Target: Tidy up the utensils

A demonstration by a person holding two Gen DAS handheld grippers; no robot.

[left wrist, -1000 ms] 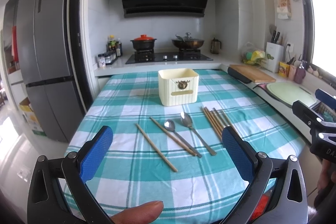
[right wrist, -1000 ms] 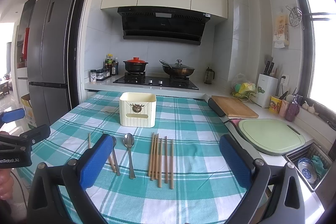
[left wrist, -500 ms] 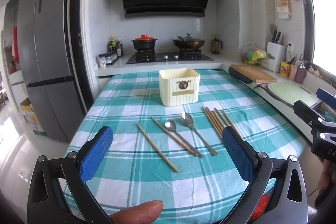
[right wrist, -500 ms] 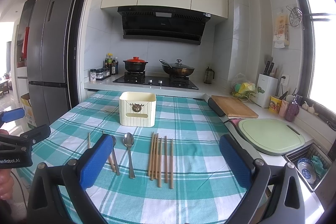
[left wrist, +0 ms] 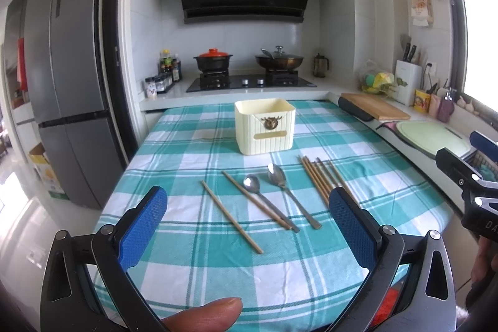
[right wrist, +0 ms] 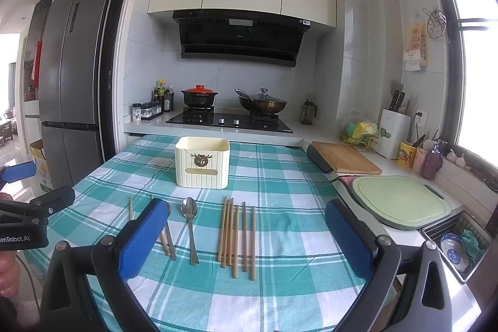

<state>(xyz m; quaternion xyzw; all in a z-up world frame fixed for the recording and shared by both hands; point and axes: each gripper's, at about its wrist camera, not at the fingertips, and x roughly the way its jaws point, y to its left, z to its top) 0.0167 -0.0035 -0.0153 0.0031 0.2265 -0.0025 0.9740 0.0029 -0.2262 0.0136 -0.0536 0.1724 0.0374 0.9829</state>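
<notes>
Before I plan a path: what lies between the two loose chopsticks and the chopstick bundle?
Two spoons, side by side, shown in the left wrist view.

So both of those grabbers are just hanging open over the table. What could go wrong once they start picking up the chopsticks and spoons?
1. The bundle of chopsticks lies packed side by side, so a grab may catch several or scatter them.
2. One loose chopstick lies touching a spoon; lifting either could drag the other.
3. The cream box looks light; a poke from the open right gripper or left gripper might tip it.
</notes>
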